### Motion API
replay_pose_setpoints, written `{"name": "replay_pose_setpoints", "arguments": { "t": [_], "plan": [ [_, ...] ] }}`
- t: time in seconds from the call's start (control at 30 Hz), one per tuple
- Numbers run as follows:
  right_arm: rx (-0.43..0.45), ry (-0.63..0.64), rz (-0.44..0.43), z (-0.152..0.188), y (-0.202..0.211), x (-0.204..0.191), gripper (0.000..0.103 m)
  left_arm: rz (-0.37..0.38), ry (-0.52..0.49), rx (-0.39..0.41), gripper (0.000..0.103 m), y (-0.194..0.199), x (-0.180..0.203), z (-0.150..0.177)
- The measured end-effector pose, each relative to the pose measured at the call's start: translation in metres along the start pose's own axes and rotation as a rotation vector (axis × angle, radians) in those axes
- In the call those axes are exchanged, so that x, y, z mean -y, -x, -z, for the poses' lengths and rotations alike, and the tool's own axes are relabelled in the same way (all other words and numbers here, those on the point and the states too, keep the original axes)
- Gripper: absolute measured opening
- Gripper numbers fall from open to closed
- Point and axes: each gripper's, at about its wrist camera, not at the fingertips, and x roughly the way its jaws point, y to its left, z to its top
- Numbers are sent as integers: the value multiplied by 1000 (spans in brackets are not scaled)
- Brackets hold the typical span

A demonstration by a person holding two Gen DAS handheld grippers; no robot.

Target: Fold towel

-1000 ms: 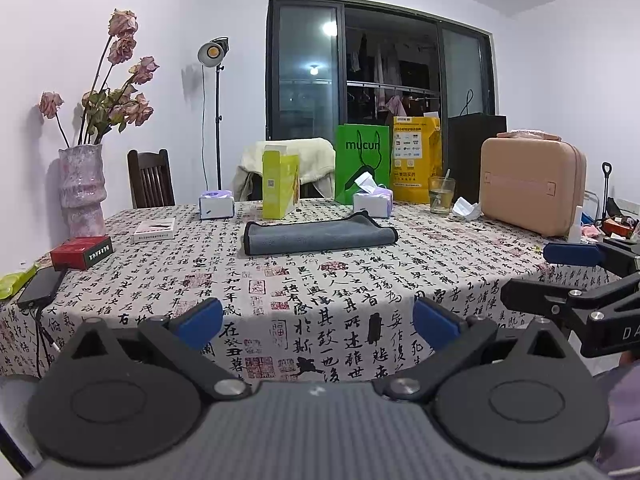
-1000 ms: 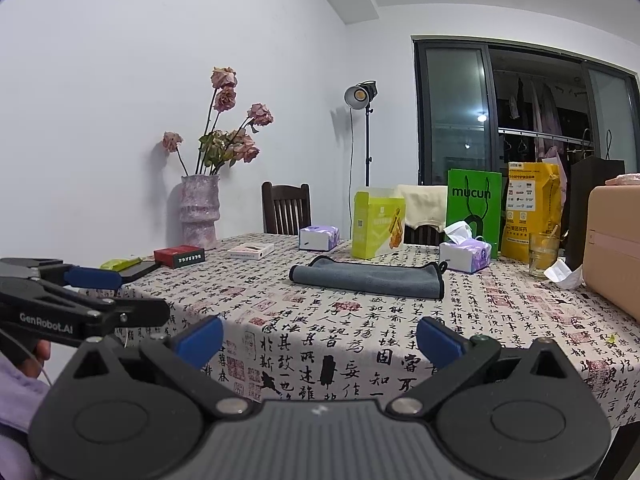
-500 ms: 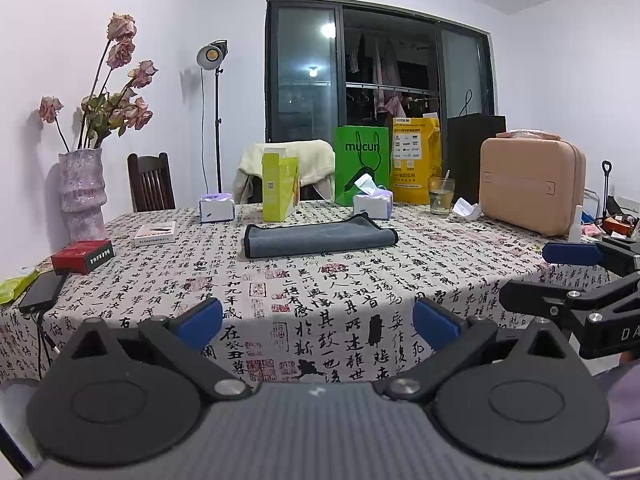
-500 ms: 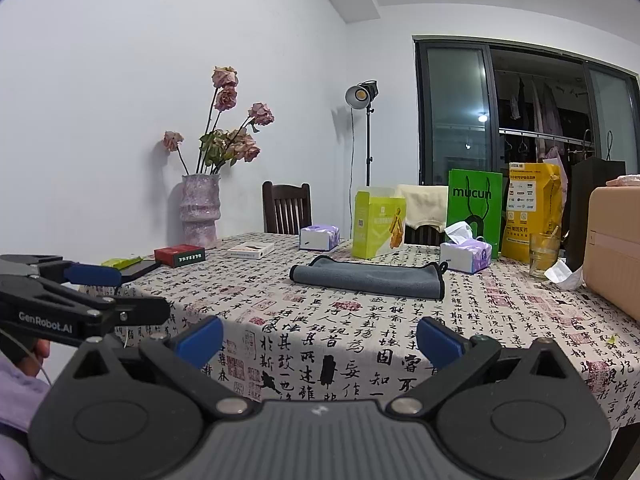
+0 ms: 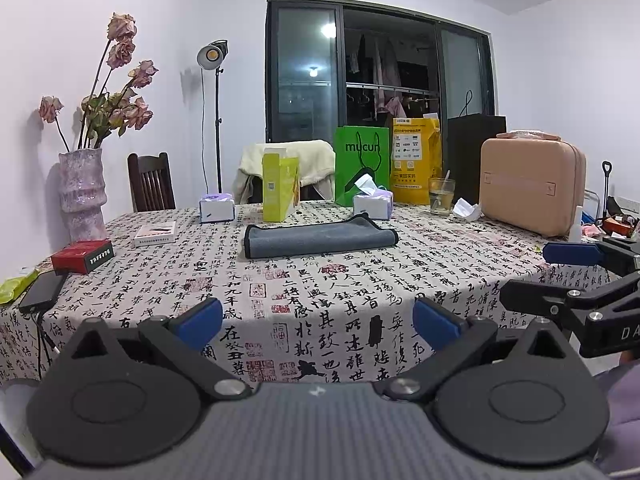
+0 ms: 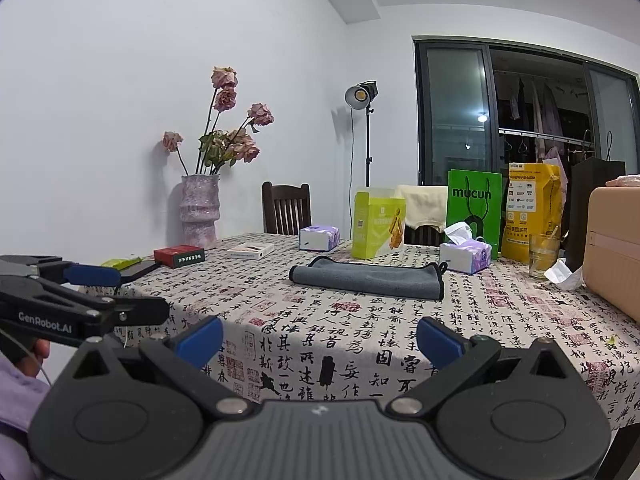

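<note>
A grey towel (image 5: 320, 240) with dark edging lies folded into a long strip on the middle of the table; it also shows in the right wrist view (image 6: 368, 278). My left gripper (image 5: 318, 324) is open and empty, held off the table's near edge, well short of the towel. My right gripper (image 6: 320, 338) is open and empty too, back from the near edge. Each gripper shows at the side of the other's view.
The table (image 5: 360, 292) has a calligraphy-print cloth. Behind the towel stand a yellow-green box (image 5: 280, 186), two tissue packs (image 5: 372, 204), a green bag (image 5: 362, 170), a glass (image 5: 441, 200) and a pink case (image 5: 530, 196). At left are a vase (image 5: 82, 194), a red box (image 5: 82, 255) and a phone (image 5: 42, 296).
Both views have shifted only very slightly. The towel lies the same and both grippers stay open.
</note>
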Motion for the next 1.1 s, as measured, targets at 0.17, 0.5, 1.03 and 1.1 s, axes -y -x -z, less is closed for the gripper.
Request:
{"name": "replay_pose_setpoints", "arguments": {
  "t": [0.17, 0.5, 1.03, 1.1],
  "plan": [
    [-1, -1, 0, 0, 0, 0, 103, 1, 0, -1, 103, 0, 0, 0],
    [-5, -4, 3, 1, 0, 1, 103, 4, -5, -2, 103, -1, 1, 0],
    [-5, -3, 3, 2, 0, 1, 103, 9, -14, -6, 103, -3, 4, 2],
    [-5, -4, 4, 1, 0, 1, 103, 8, -13, -6, 103, -3, 4, 2]
  ]
}}
